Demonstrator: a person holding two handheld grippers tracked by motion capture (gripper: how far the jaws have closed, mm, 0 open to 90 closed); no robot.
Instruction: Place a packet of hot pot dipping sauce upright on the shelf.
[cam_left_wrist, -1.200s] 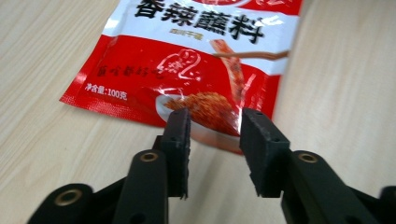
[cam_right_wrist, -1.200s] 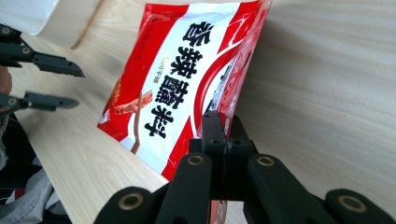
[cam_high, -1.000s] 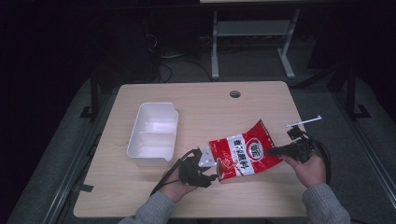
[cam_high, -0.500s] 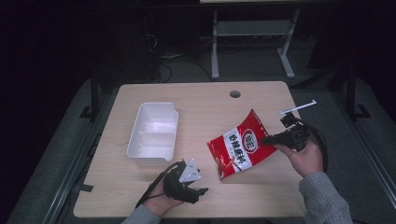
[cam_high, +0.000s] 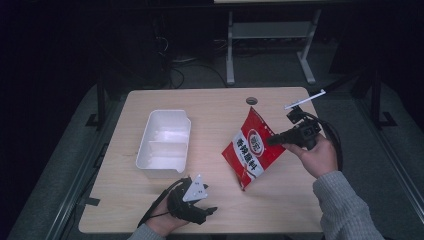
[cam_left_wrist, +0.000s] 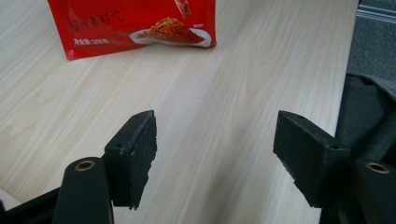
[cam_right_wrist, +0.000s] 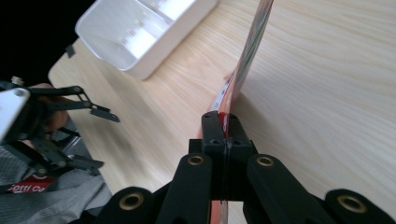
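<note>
**Pouch hanging from the right claw, left claw standing wide apart**

Jaws of the left claw (cam_left_wrist: 215, 158) are standing wide apart over bare wood at the near edge of the worktop (cam_high: 210, 100), having just been opening, with nothing between them. In the high view this left claw (cam_high: 207, 212) is sitting at the bottom edge of the worktop, its grey three-cornered plate facing up, well apart from everything else.

Just beyond it, in the left gripper view, the lower edge of the red pouch (cam_left_wrist: 135, 28) is showing above the wood grain. In the high view the red pouch (cam_high: 252, 150) is tilting, its lowest corner down by the worktop; whether that corner is touching the wood I cannot tell.

The right claw (cam_high: 272, 141) is clamping tight on the pouch's right edge, coming in from the right side. In the right gripper view the right claw (cam_right_wrist: 225, 126) is pinching the thin edge of the pouch (cam_right_wrist: 250, 51), which is running away edge-on.

Farther left, the white tray (cam_high: 150, 152) with two compartments is lying flat on the worktop, apart from the pouch.
</note>
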